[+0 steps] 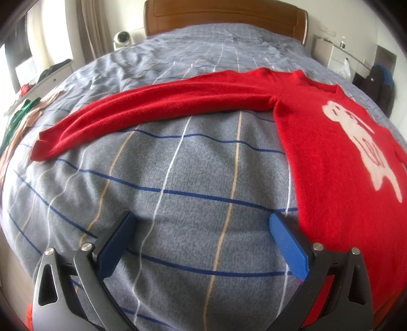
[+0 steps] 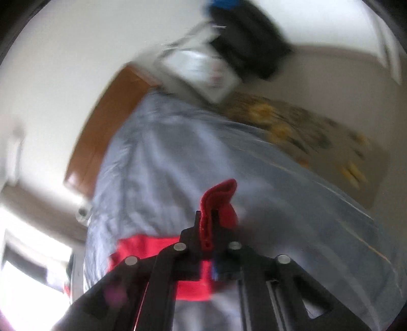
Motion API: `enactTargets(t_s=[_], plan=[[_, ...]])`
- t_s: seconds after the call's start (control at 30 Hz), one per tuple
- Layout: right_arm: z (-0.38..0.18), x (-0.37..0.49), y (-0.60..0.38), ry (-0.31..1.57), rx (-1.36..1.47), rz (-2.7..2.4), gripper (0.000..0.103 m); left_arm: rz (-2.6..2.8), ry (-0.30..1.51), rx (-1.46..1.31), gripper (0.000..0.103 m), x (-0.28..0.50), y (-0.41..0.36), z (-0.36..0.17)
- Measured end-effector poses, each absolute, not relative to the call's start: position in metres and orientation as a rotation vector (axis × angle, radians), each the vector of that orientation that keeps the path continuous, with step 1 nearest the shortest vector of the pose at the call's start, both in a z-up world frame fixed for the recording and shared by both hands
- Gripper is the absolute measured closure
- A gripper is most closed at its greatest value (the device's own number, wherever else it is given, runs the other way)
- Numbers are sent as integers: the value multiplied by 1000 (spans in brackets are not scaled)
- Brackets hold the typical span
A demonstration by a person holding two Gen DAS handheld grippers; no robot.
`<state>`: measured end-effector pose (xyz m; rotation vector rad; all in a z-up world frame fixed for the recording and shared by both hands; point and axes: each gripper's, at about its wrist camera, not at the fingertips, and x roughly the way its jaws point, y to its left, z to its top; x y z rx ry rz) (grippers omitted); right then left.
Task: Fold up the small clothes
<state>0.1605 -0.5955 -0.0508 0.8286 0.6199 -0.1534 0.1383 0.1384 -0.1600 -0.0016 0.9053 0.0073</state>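
Home bedroom: bed (image 1: 178, 178), wooden headboard (image 1: 223, 15)

Bare grey checked blanket (image 1: 178, 178) lay between the wide-spread fingers of the left gripper (image 1: 201, 229), open ground up to the red sweater (image 1: 330, 165), whose long sleeve barred the way across. Loose clothes (image 1: 23, 119) crowded the bed's left edge; the wooden headboard (image 1: 223, 17) closed the far end.

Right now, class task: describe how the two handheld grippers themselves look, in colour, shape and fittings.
The left gripper has blue textured pads on dark grey arms with triangular cut-outs and silver pivot bolts. The right gripper, blurred, shows similar black arms and silver bolts. No cables or sleeves are visible.
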Motion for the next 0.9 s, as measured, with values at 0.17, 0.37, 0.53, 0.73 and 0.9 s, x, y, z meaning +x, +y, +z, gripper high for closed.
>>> enactTargets(t_s=[0.17, 0.37, 0.53, 0.73, 0.9], plan=[[11, 242, -469, 638, 647, 110, 98, 5, 895, -2, 0, 138, 137, -160], [0, 312, -297, 736, 456, 350, 98, 1, 885, -2, 0, 135, 137, -161], [-65, 335, -207, 914, 458, 561, 24, 0, 884, -4, 0, 135, 137, -161], [-88, 293, -253, 893, 501, 539, 24, 2, 882, 0, 0, 134, 137, -161], [-101, 239, -335, 873, 369, 309, 24, 8, 878, 2, 0, 134, 136, -161]])
